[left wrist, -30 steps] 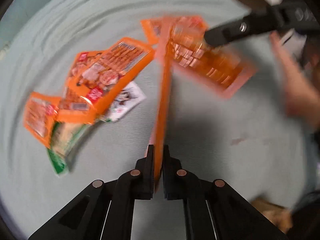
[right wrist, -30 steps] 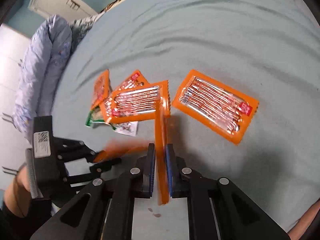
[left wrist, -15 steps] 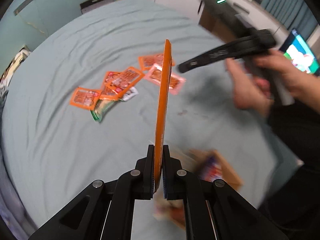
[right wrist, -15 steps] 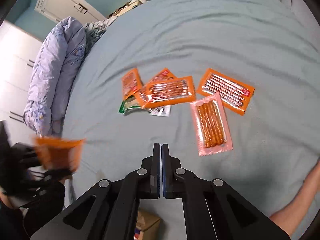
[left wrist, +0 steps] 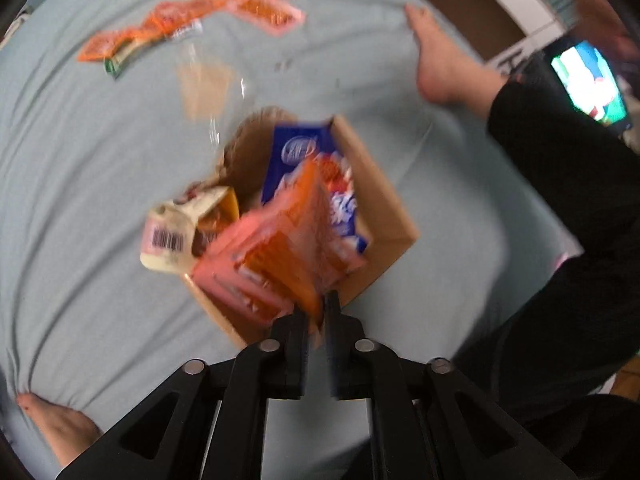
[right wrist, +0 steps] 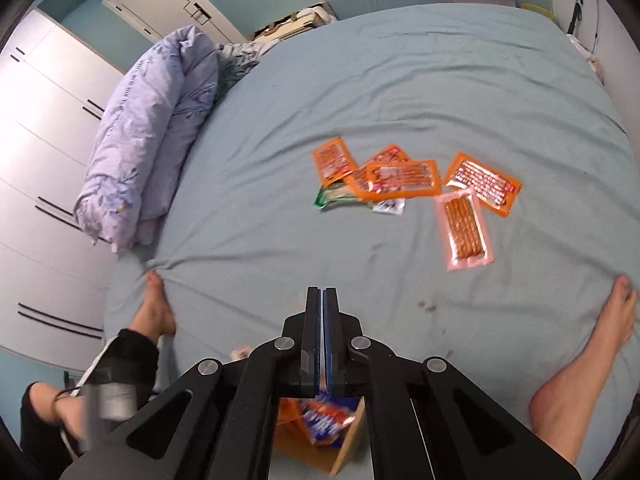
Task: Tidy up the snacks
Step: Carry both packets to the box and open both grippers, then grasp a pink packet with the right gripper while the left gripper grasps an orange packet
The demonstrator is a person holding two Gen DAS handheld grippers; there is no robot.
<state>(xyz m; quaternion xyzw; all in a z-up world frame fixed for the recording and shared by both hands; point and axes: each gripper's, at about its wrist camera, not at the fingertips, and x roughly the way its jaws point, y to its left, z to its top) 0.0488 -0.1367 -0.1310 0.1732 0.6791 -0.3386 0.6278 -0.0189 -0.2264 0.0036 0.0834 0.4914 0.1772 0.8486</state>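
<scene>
Left hand-held gripper (left wrist: 316, 312) seemingly pinches orange packet (left wrist: 280, 256) over box (left wrist: 384, 216); blurred.

Motion blur smears the orange packet (left wrist: 280, 252) and the print on the blue bag (left wrist: 308, 168); the box (right wrist: 348, 440) sits largely hidden behind the right gripper (right wrist: 322, 300).

No legible text; packets (right wrist: 401, 181) blurred.

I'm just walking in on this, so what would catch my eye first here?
The left gripper pinching an orange snack packet over the open cardboard box, already holding a blue packet. Farther up the blue bedsheet, more orange packets lie scattered.
</scene>
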